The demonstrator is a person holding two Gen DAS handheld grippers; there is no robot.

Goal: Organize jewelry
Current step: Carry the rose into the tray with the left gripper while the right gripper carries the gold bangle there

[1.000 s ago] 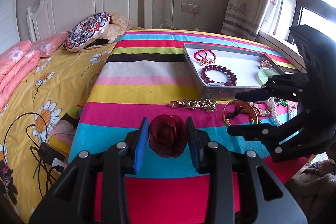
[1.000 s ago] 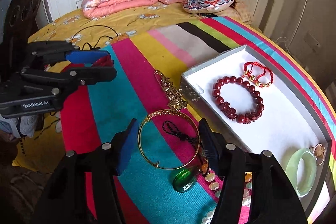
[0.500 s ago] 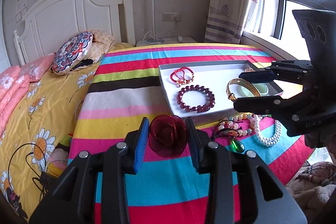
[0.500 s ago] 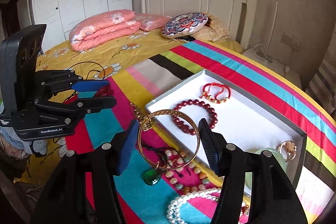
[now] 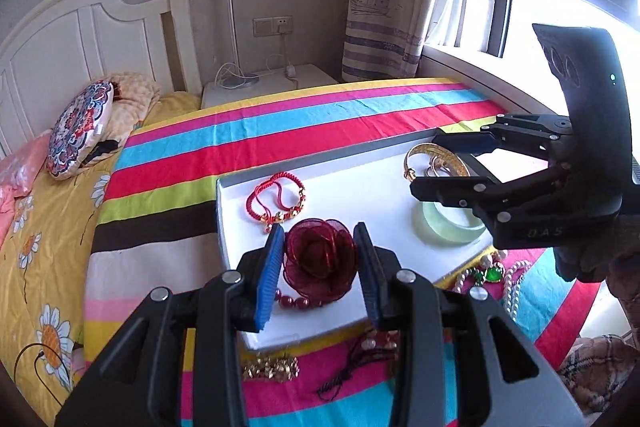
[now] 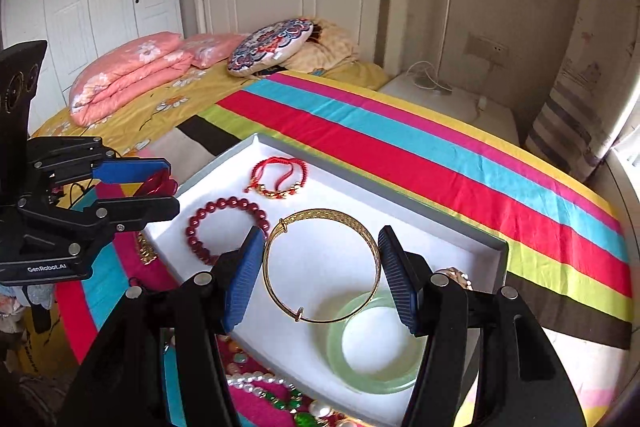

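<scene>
Two grippers hold jewelry above a white tray on a striped bedspread.

Largest inside the tray is the pale green jade bangle, then the dark red bead bracelet and the red cord bracelet. The right gripper clamps a gold bangle between its blue pads, over the jade one. The left gripper pinches a dark red fabric rose over the tray's near end. Pearl strands lie on the bedspread beside the tray.
</scene>
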